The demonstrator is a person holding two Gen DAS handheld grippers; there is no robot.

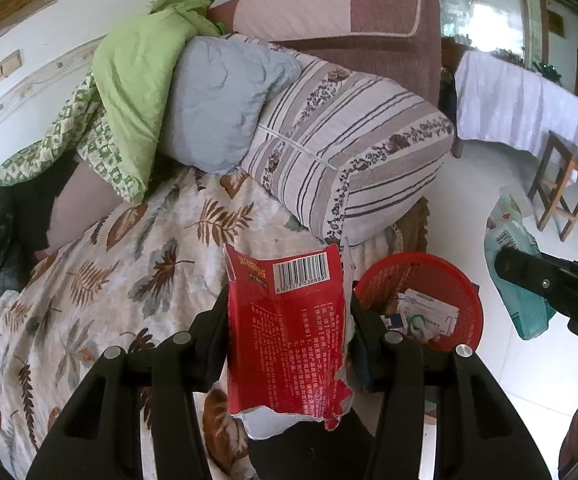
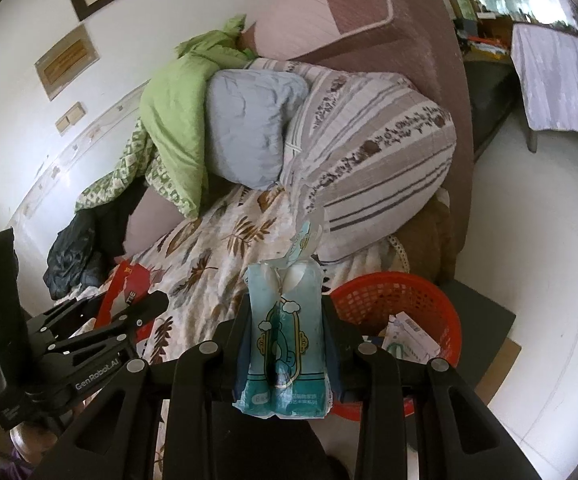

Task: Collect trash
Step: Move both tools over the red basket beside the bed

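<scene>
My left gripper (image 1: 287,320) is shut on a torn red wrapper (image 1: 285,332) with a barcode, held over the sofa's edge just left of the red mesh basket (image 1: 445,276). My right gripper (image 2: 285,328) is shut on a pale blue plastic packet (image 2: 285,344), held just left of the same basket (image 2: 373,292). The basket stands on the floor by the sofa and holds several paper scraps (image 2: 409,336). In the right wrist view the left gripper (image 2: 129,312) and its red wrapper (image 2: 129,284) show at the left. In the left wrist view the right gripper (image 1: 545,288) and blue packet (image 1: 509,240) show at the right.
The sofa (image 1: 89,280) has a leaf-print cover, a striped pillow (image 1: 349,152), a grey cushion (image 1: 217,100) and a green blanket (image 1: 137,80). Dark clothing (image 2: 77,248) lies at its left. A cloth-covered table (image 1: 521,104) and a wooden stool (image 1: 565,188) stand on the white floor.
</scene>
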